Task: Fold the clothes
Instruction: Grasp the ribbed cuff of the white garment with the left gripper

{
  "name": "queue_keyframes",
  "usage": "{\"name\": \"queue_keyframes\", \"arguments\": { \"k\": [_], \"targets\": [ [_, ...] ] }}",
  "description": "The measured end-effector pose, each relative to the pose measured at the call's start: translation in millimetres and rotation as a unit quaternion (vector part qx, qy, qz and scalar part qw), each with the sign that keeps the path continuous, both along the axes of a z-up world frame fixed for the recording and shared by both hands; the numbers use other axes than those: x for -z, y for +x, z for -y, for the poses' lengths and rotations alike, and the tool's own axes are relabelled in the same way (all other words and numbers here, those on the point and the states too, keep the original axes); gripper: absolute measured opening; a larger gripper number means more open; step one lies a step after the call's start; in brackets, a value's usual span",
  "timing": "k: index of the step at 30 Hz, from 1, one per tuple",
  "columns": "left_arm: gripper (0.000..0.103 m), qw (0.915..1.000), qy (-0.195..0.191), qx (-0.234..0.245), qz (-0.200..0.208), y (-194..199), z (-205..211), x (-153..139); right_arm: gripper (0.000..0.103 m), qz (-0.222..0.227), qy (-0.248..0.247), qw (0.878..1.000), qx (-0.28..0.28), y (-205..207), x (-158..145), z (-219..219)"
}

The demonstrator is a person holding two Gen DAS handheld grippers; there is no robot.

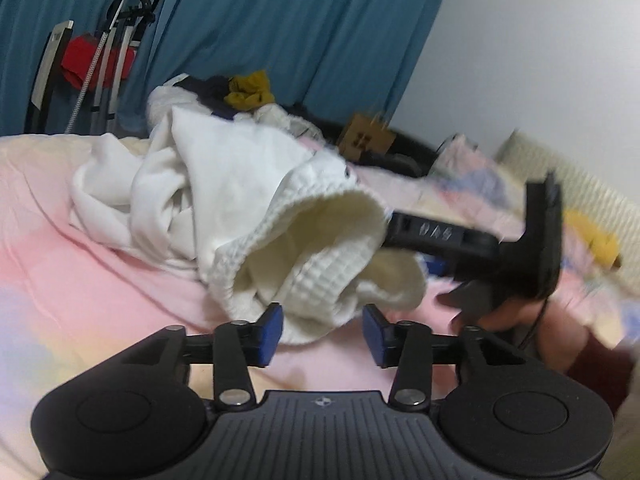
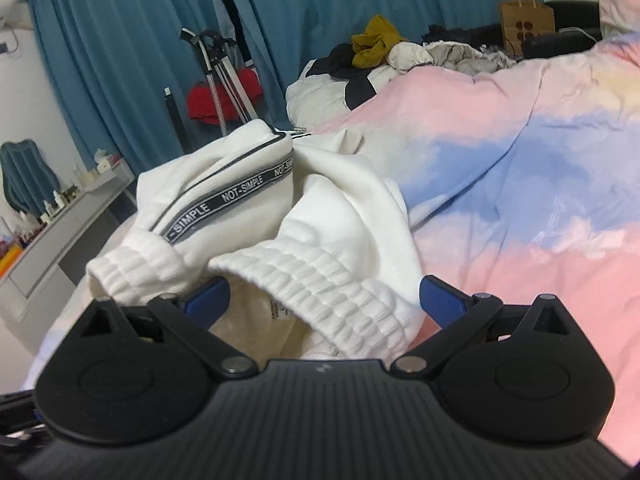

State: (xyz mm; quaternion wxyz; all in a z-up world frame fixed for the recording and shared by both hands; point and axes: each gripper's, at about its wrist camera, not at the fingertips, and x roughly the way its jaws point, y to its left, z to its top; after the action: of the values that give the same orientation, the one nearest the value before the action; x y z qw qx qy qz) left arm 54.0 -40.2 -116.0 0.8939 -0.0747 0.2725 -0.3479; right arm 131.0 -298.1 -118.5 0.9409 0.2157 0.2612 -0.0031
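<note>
Lifting the white garment [image 2: 304,216] off the pink bed [image 2: 520,240] by its ribbed waistband, the right gripper [image 2: 320,300] straddles it wide while the left gripper [image 1: 322,330], half open and unclamped, approaches the hem, probably to spread it flat.

Left claw [image 1: 323,330] stands part open just before the white garment's [image 1: 240,200] ribbed cuff; right claw [image 2: 324,300] gapes wide around its waistband.
</note>
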Motion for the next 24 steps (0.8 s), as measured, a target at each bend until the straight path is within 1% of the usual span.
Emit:
{"name": "queue_keyframes", "arguments": {
  "k": [1, 3, 4, 5, 7, 11, 14, 16, 17, 19, 20, 22, 24],
  "targets": [
    [0.050, 1.0000, 0.000, -0.001, 0.007, 0, 0, -2, 0.103, 0.001, 0.006, 1.000, 0.001, 1, 1, 0],
    [0.055, 0.9994, 0.014, -0.006, 0.030, 1, 0, -4, 0.103, 0.001, 0.017, 1.000, 0.003, 1, 1, 3],
    [0.059, 0.9988, 0.024, -0.007, 0.042, 7, 3, -6, 0.103, 0.000, 0.024, 1.000, 0.004, -2, 2, 5],
    [0.061, 0.9979, 0.035, -0.008, 0.054, 16, 7, -9, 0.103, 0.000, 0.028, 1.000, 0.005, -3, 2, 6],
    [0.061, 0.9954, 0.058, -0.019, 0.074, 20, 13, -9, 0.103, 0.000, 0.033, 0.999, 0.007, -3, 2, 4],
    [0.061, 0.9905, 0.090, -0.031, 0.099, 28, 19, -3, 0.103, -0.002, 0.027, 1.000, 0.007, -1, 2, 1],
    [0.062, 0.9845, 0.118, -0.024, 0.128, 35, 31, -7, 0.103, -0.014, 0.029, 0.999, 0.007, 2, 3, 1],
    [0.062, 0.9775, 0.143, -0.022, 0.153, 37, 45, -14, 0.103, -0.019, 0.025, 0.999, 0.008, 2, 2, 2],
    [0.065, 0.9732, 0.156, -0.020, 0.167, 39, 51, -18, 0.103, -0.022, 0.021, 1.000, 0.008, 1, 1, 3],
    [0.068, 0.9633, 0.185, -0.014, 0.194, 43, 66, -25, 0.103, -0.027, 0.018, 0.999, 0.007, 0, 1, 4],
    [0.068, 0.9576, 0.202, -0.008, 0.205, 47, 75, -27, 0.103, -0.031, 0.020, 0.999, 0.006, 0, 2, 5],
    [0.068, 0.9438, 0.240, 0.008, 0.227, 53, 96, -30, 0.103, -0.038, 0.024, 0.999, 0.003, 0, 4, 7],
    [0.068, 0.9258, 0.284, 0.024, 0.249, 59, 118, -30, 0.103, -0.045, 0.029, 0.999, 0.004, -1, 5, 10]
  ]
}}
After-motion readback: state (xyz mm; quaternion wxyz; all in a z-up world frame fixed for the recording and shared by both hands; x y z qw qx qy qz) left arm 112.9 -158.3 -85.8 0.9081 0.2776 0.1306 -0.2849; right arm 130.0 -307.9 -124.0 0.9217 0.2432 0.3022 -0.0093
